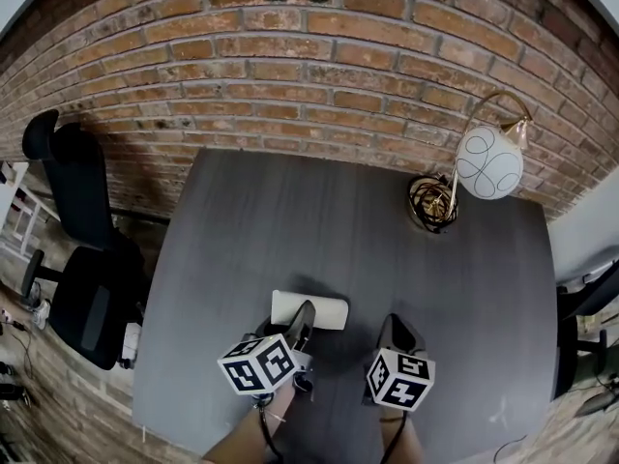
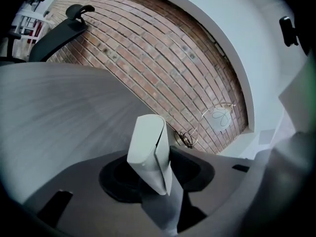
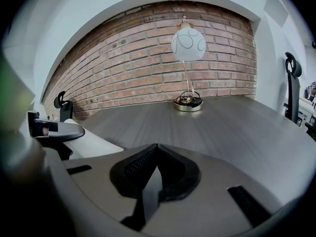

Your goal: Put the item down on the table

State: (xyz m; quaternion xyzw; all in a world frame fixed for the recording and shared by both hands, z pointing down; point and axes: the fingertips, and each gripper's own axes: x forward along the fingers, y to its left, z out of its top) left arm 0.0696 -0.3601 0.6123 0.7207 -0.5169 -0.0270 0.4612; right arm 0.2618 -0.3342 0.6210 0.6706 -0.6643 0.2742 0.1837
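Note:
A flat white folded item (image 1: 324, 309) lies low over the dark grey table (image 1: 290, 220), near its front edge. My left gripper (image 1: 302, 321) is shut on the item's near edge. In the left gripper view the item (image 2: 145, 147) stands edge-on between the jaws, against the right one. I cannot tell whether it rests on the tabletop. My right gripper (image 1: 398, 327) hovers just to the right, jaws shut and empty (image 3: 155, 149). From the right gripper view the white item (image 3: 94, 144) shows at the left.
A lamp with a white globe shade (image 1: 488, 162) and a round brass base (image 1: 432, 204) stands at the table's back right. A brick wall runs behind the table. A black office chair (image 1: 82, 249) stands to the left, and another chair (image 1: 585, 307) to the right.

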